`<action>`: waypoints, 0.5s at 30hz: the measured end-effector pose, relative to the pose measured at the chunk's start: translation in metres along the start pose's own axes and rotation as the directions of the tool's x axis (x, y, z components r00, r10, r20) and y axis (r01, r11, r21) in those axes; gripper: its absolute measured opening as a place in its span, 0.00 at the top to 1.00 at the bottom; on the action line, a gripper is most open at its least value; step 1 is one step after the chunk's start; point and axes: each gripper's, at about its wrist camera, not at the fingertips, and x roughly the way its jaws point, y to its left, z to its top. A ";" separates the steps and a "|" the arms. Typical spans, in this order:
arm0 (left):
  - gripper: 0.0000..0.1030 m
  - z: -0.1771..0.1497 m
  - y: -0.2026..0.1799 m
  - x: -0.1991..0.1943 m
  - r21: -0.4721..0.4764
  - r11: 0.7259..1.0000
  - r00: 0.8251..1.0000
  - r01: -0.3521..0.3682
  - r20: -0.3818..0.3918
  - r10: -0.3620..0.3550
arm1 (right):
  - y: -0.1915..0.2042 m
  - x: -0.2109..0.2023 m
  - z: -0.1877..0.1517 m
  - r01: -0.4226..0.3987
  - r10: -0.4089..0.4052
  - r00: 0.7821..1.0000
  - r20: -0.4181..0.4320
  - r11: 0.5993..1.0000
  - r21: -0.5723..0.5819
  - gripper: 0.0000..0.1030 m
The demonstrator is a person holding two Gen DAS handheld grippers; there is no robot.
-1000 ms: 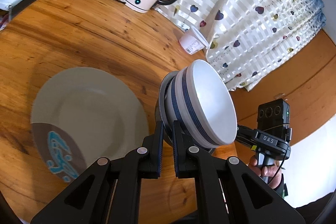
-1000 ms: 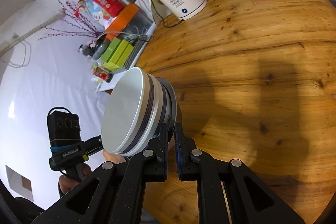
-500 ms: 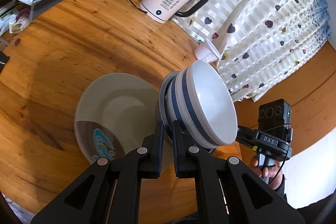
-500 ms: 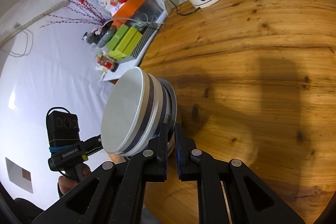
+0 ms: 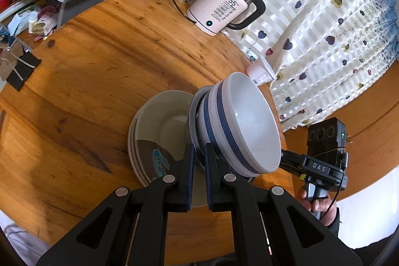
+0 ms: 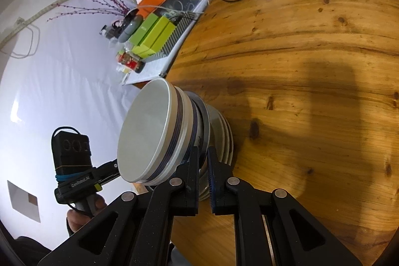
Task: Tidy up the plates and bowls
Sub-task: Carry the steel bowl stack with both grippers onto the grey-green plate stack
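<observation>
You have the bowls [image 5: 239, 126] pinched by the rim from both sides: left gripper [image 5: 198, 156] and right gripper [image 6: 203, 158] each closed on the metal lip. The stack hangs above the plates [image 5: 154, 131] on the table [image 5: 99, 71]. Lower both grippers evenly (a tilt could slide the nested bowls), centre over the plates, then release together.
</observation>
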 end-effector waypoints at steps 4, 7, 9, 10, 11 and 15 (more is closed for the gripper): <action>0.94 0.000 0.005 0.000 -0.012 1.000 1.000 -0.017 0.000 0.017 | 0.001 0.008 0.000 0.001 -0.001 1.000 -0.015 1.000 -0.003 0.93; 0.94 -0.001 0.008 -0.001 -0.020 0.999 1.000 -0.029 0.003 0.029 | 0.002 0.013 0.001 0.002 -0.003 1.000 -0.026 1.000 -0.006 0.93; 0.94 -0.001 0.010 -0.001 -0.026 0.999 0.999 -0.035 0.004 0.035 | 0.003 0.016 0.001 0.003 -0.004 1.000 -0.031 1.000 -0.011 0.93; 0.94 -0.001 0.011 -0.002 -0.029 0.999 0.999 -0.038 0.005 0.038 | 0.004 0.017 0.001 0.003 -0.004 0.999 -0.033 1.000 -0.012 0.93; 0.94 -0.002 0.011 -0.002 -0.031 0.999 0.999 -0.038 0.006 0.038 | 0.004 0.018 0.002 0.004 -0.004 0.999 -0.034 1.000 -0.015 0.93; 0.94 -0.001 0.012 -0.002 -0.034 0.999 0.999 -0.037 0.008 0.037 | 0.006 0.018 0.003 0.013 -0.013 0.999 -0.037 1.000 -0.023 0.92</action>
